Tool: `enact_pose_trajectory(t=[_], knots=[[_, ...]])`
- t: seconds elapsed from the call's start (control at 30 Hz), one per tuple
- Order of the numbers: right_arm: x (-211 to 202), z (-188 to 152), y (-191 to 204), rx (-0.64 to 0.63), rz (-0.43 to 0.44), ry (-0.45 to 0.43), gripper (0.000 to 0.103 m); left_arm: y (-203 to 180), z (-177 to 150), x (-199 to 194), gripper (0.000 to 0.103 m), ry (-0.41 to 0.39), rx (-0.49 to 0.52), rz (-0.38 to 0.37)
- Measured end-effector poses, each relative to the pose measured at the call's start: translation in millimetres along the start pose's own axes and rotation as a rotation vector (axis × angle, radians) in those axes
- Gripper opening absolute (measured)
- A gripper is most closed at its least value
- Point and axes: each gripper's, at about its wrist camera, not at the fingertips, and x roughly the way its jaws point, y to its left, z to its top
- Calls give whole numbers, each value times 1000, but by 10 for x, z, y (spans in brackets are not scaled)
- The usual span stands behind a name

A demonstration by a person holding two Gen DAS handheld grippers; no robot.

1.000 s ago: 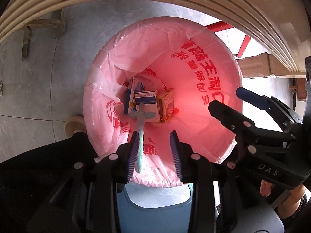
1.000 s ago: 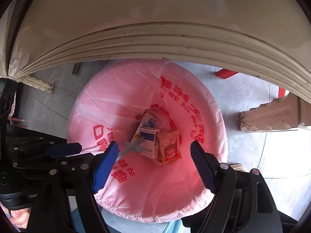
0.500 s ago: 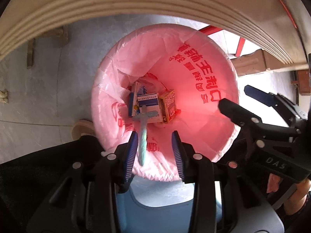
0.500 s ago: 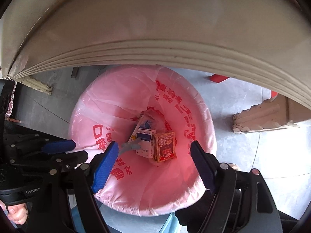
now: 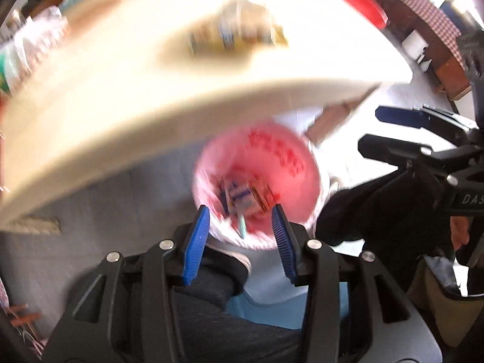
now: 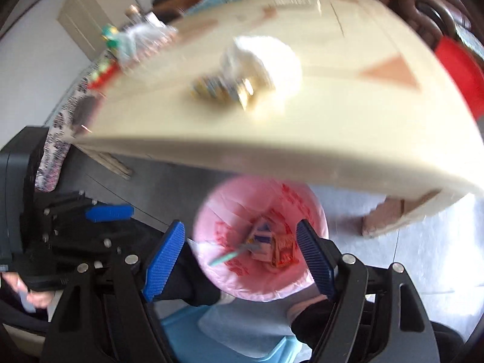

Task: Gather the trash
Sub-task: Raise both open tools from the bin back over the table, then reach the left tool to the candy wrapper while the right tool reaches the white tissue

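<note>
Trash (image 6: 266, 243) lies at the bottom of the pink-lined bin (image 6: 230, 211) on the floor: small cartons, an orange packet and a pale green stick (image 5: 241, 225) leaning up the liner. Both claws hang above the bin mouth, pointing down into it. The left claw (image 5: 240, 237) is partly spread and its jaws are opening, with nothing between the blue pads; the stick seen in the gap lies down in the bin. The right claw (image 6: 240, 255) stands wide, released and empty. The worktop (image 6: 332, 127) juts over the far side of the bin, its thick cream edge close above the rim, with blurred wrappers (image 6: 224, 87) and a white wad (image 6: 266, 57) on top. Open floor (image 6: 408, 257) lies to the bin's right, and the two claws sit near each other, apart.
</note>
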Motion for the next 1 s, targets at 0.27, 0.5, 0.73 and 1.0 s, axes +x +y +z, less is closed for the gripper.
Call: enact_pose_trajectory(t=[0.27,0.5,0.73,1.0], knots=[[-567,698,184,-41,16,-91,75,66,375,-796,48,-116,102,38],[-585,1140,264,-52,39,-62,75,-33,567,-763,48,-75,194,-17],[-288,1575,151,2,8,14,75,-80,793,-524,49,-33,321,-74],[488,1863,-58,83,-43,201,75,-124,1117,-147,50,10,441,-80]])
